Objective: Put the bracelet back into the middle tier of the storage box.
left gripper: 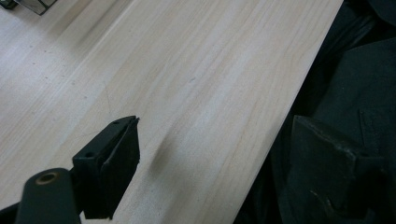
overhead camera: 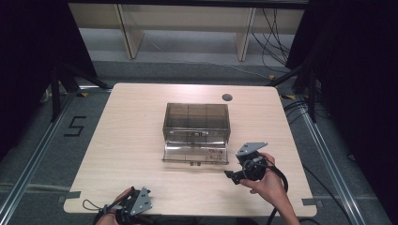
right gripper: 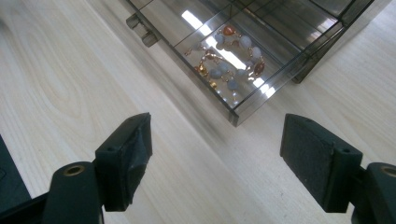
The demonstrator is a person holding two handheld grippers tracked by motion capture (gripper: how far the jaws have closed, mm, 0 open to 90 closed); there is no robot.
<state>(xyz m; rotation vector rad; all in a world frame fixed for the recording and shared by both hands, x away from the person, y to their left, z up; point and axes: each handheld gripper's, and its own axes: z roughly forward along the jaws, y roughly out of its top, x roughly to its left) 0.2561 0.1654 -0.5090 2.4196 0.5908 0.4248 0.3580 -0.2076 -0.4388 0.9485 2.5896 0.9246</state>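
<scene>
A pale wooden table [overhead camera: 141,140] is filling the scene. At its near edge the left gripper [overhead camera: 133,206] is resting, jaws spread. Farther in, the right gripper [right gripper: 215,158] is hovering with jaws wide apart, near the smoky clear box's [overhead camera: 196,117] pulled-out drawer [overhead camera: 195,153], where a beaded bracelet [right gripper: 231,63] is lying.

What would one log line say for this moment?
drawer: pulled out | bracelet: inside | right gripper: open, facing drawer | left gripper: open, table edge

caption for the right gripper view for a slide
Open right tool poised over the table, facing a clear drawer holding a beaded bracelet.
</scene>
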